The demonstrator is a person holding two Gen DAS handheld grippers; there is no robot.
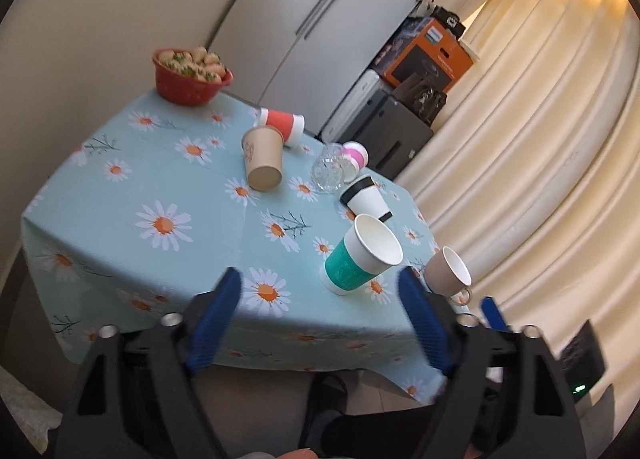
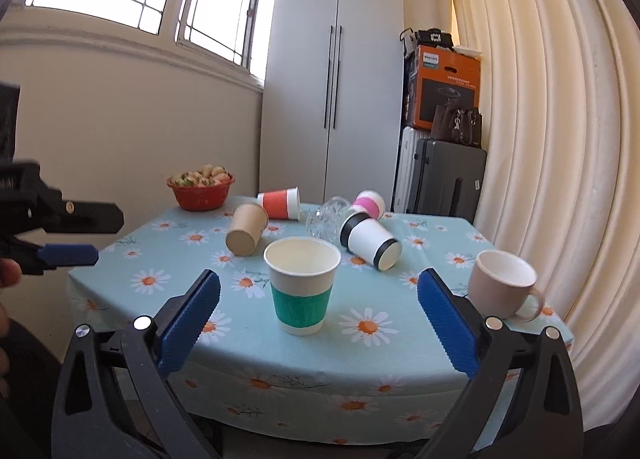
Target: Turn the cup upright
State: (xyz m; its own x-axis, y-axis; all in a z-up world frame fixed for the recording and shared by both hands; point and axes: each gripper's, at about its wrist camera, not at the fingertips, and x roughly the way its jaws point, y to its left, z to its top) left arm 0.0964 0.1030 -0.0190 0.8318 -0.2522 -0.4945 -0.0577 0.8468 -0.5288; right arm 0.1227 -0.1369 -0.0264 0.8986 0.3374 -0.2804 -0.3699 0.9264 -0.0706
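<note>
A green-banded paper cup (image 2: 302, 285) stands upright near the table's front; it also shows in the left wrist view (image 1: 360, 255). A beige mug (image 2: 505, 284) stands upright at the front right (image 1: 448, 271). Lying on their sides further back are a brown paper cup (image 2: 247, 228), a red-banded cup (image 2: 281, 203), a black-banded white cup (image 2: 370, 238), a pink-banded cup (image 2: 370, 203) and a clear glass (image 2: 326, 219). My right gripper (image 2: 318, 291) is open and empty, its jaws either side of the green cup, short of it. My left gripper (image 1: 320, 287) is open and empty before the table's edge.
The table carries a blue daisy cloth (image 2: 160, 251). A red bowl of fruit (image 2: 200, 191) sits at the back left. A white cabinet (image 2: 332, 79), suitcases (image 2: 448, 175) and boxes stand behind. A curtain (image 2: 540, 119) hangs at the right.
</note>
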